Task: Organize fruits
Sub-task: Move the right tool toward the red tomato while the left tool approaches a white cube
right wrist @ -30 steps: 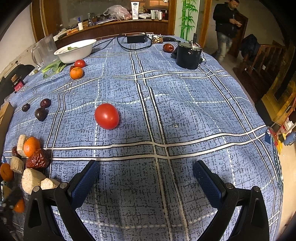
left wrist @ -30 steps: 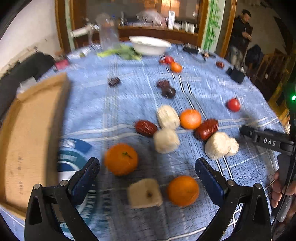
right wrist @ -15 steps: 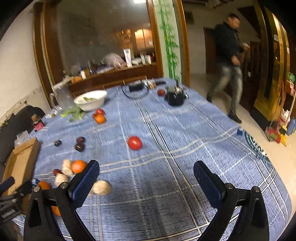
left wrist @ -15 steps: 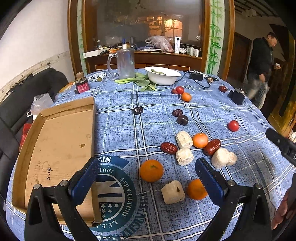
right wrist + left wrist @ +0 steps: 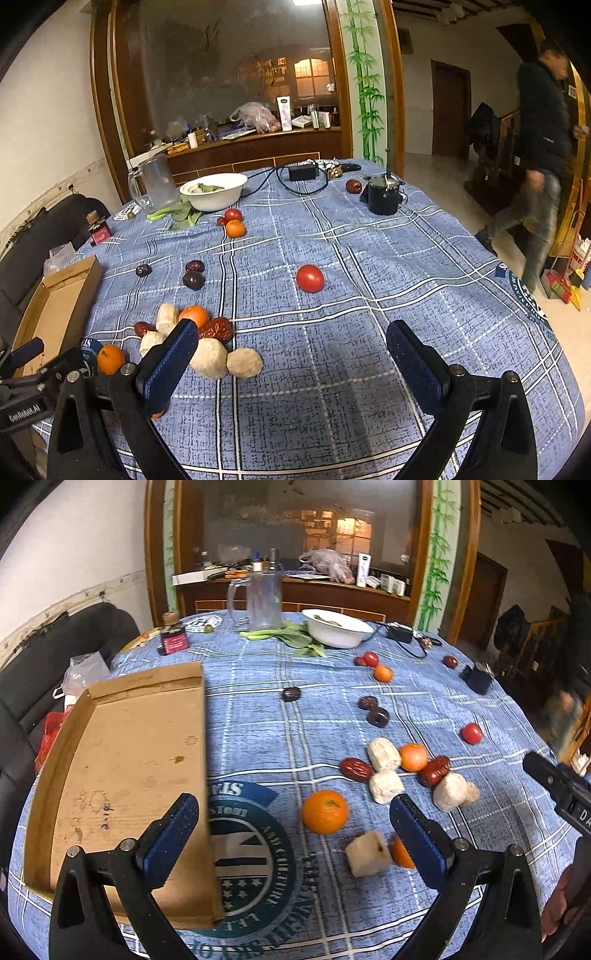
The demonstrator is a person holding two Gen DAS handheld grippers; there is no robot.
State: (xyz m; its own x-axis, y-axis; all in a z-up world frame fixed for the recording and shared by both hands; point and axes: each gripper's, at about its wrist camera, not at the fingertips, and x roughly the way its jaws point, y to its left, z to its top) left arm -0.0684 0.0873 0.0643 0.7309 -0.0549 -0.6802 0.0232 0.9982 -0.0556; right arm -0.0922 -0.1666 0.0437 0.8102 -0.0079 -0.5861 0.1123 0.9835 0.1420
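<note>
Fruit lies scattered on a blue plaid tablecloth. In the left wrist view an orange (image 5: 325,811) sits just ahead of my open left gripper (image 5: 295,834), with a pale cut chunk (image 5: 368,853) beside it. Further right lies a cluster of red dates (image 5: 356,769), pale chunks and a small orange (image 5: 413,757). A flat cardboard tray (image 5: 122,760) lies to the left, empty. In the right wrist view my right gripper (image 5: 291,354) is open above bare cloth, and a red tomato (image 5: 310,278) lies ahead of it. The same cluster (image 5: 207,332) sits at the left fingertip.
At the far side stand a white bowl (image 5: 214,191) with greens, a glass jug (image 5: 157,184), a black pot (image 5: 384,195) and a cable with its adapter. Dark dates (image 5: 194,275) lie mid-table. A person (image 5: 543,147) walks at the right beyond the table.
Both grippers have lifted and drawn back from the table, so both views now take in far more of it. The left view has swung toward the tray. The fruit has not moved.
</note>
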